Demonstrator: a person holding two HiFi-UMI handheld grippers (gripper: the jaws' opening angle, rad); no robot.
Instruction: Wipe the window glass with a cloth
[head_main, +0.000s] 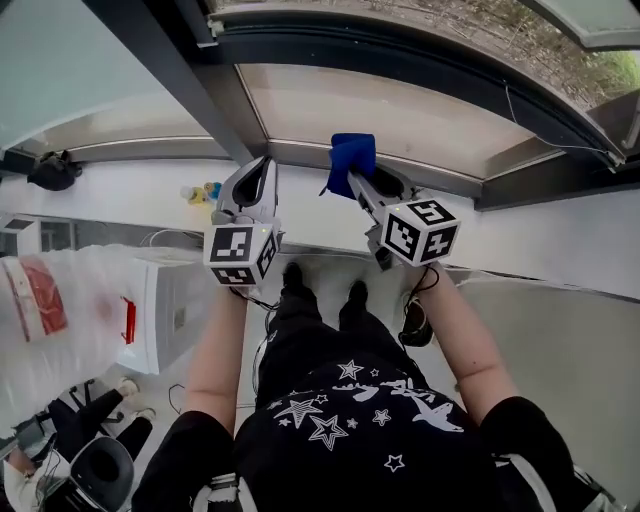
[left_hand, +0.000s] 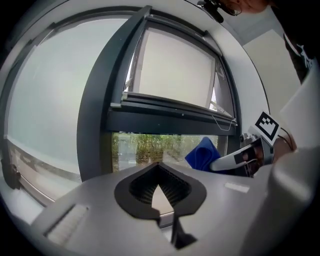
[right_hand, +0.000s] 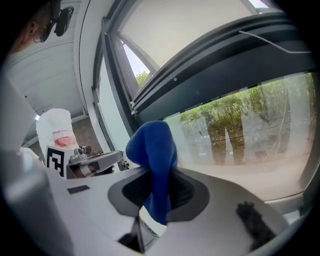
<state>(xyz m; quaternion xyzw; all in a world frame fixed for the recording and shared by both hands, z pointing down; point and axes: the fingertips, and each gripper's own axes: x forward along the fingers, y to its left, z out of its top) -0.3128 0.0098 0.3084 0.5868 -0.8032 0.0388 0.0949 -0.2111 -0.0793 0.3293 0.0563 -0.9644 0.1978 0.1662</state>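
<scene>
Right gripper view: our right gripper clamps the blue cloth, bunched ahead of its jaws, seemingly short of the window glass; left gripper closed, empty. Next we press and sweep.

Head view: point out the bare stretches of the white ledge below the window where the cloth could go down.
Bare: the ledge right of the right gripper, which holds the blue cloth. Crowded: small yellow and blue items beside the left gripper, and a black object far left.
</scene>
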